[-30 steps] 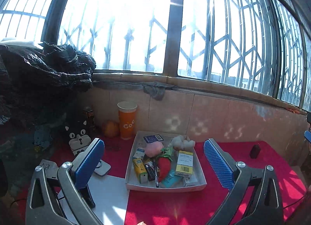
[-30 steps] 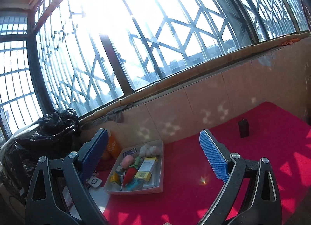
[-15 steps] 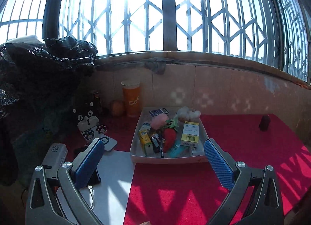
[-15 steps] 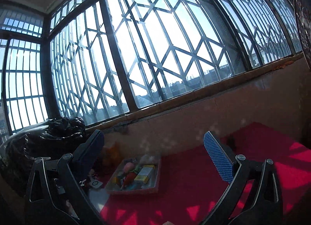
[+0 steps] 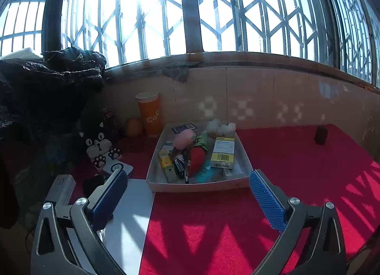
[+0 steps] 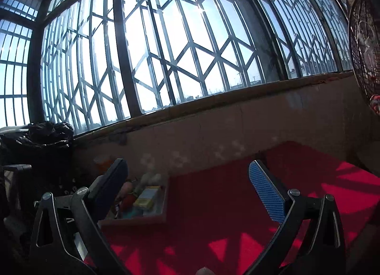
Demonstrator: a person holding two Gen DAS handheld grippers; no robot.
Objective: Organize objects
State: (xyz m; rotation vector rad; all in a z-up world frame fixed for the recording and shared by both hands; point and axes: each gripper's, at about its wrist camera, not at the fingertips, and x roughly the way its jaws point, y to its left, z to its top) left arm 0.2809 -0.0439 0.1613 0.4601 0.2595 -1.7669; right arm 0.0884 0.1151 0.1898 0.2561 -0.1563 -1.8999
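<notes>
Red felt tabletop (image 5: 296, 168), white cardboard tray (image 5: 197, 185) of mixed items far-centre; left gripper (image 5: 187, 194) and right gripper (image 6: 187, 191) both released, empty. Approach step; next, likely reach in for one item.

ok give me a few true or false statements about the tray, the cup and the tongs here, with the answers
1. The white tray holds several items, among them a red strawberry toy. True.
2. The orange cup lies tipped over inside the tray. False: it stands upright outside the tray, by the wall.
3. The left tongs are open with nothing between them. True.
4. The right tongs are clamped on a yellow box. False: they are open and empty; the yellow box lies in the tray.
5. The tray sits on a red cloth. True.
</notes>
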